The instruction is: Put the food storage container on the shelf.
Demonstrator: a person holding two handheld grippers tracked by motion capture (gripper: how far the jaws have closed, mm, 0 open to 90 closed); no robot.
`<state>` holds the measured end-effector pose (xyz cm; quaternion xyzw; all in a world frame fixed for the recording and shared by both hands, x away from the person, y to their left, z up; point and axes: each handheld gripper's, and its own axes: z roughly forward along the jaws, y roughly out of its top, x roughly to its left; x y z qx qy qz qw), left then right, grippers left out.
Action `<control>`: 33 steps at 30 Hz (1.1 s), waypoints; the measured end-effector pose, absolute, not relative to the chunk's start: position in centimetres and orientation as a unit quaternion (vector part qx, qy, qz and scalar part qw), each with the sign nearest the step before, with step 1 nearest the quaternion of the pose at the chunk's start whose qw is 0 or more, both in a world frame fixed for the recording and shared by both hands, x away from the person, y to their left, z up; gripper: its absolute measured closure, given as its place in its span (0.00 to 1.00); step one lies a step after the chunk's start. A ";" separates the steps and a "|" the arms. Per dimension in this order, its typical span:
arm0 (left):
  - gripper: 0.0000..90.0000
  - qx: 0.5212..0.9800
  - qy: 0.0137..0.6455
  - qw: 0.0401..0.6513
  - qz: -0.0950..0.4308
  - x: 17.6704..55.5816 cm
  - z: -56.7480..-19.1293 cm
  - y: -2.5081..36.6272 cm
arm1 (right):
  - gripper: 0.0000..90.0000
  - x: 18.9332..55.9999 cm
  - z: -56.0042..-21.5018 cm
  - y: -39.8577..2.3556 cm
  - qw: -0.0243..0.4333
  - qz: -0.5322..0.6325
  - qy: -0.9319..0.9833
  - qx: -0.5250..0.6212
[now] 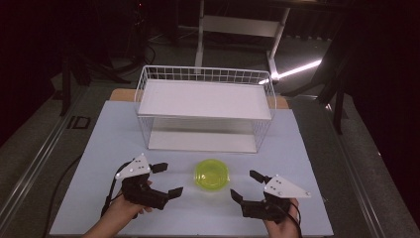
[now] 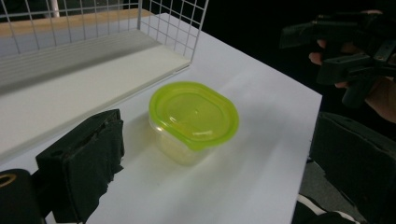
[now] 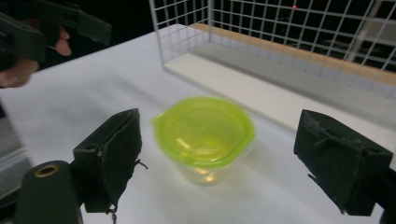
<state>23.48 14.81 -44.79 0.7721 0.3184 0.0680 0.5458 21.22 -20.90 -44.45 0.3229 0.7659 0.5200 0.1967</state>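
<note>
A: Where's the tub [image 1: 212,174]?

B: On the surface [image 1: 99,148], just in front of the wire rack [image 1: 205,106], betw. both grippers. Clear tub, green lid on, upright.

A: Left gripper [image 1: 167,179]?

B: Jaws spread wide, nothing betw. them; it sits left of the tub, apart from it.

A: Right gripper [image 1: 244,185]?

B: Also spread, nothing pinched. In the right gripper view the tub stands ahead betw. its two jaws, no pad touching it.
</note>
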 end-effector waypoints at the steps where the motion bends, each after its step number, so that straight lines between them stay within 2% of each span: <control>1: 0.05 0.772 0.323 0.543 0.067 23.8 -44.8 14.5 | 0.16 21.5 -44.4 -20.9 0.195 0.521 0.765 0.323; 5: 0.05 0.777 0.337 0.530 0.044 25.0 -45.1 13.4 | 0.16 23.0 -44.2 -20.7 0.196 0.531 0.756 0.328; 10: 0.06 0.775 0.352 0.522 0.054 26.4 -45.8 12.1 | 0.16 24.6 -44.7 -20.3 0.195 0.521 0.758 0.340; 15: 0.07 0.770 0.367 0.519 0.062 27.5 -46.4 11.6 | 0.15 26.1 -45.6 -20.4 0.162 0.536 0.744 0.364; 19: 0.17 0.767 0.386 0.510 0.055 28.3 -47.0 11.2 | 0.16 27.1 -46.5 -20.1 0.146 0.534 0.734 0.393; 23: 0.17 0.771 0.398 0.496 0.040 28.8 -47.9 10.8 | 0.18 27.8 -47.5 -19.7 0.128 0.523 0.740 0.403; 25: 0.18 0.771 0.406 0.489 0.034 28.9 -48.4 10.6 | 0.25 28.0 -48.0 -19.6 0.116 0.511 0.747 0.410; 27: 0.21 0.770 0.419 0.479 0.038 29.0 -48.8 10.4 | 0.27 28.1 -48.3 -19.4 0.111 0.503 0.747 0.421; 33: 0.27 0.763 0.443 0.471 0.009 29.3 -49.9 10.2 | 0.43 28.4 -49.3 -18.9 0.091 0.478 0.755 0.440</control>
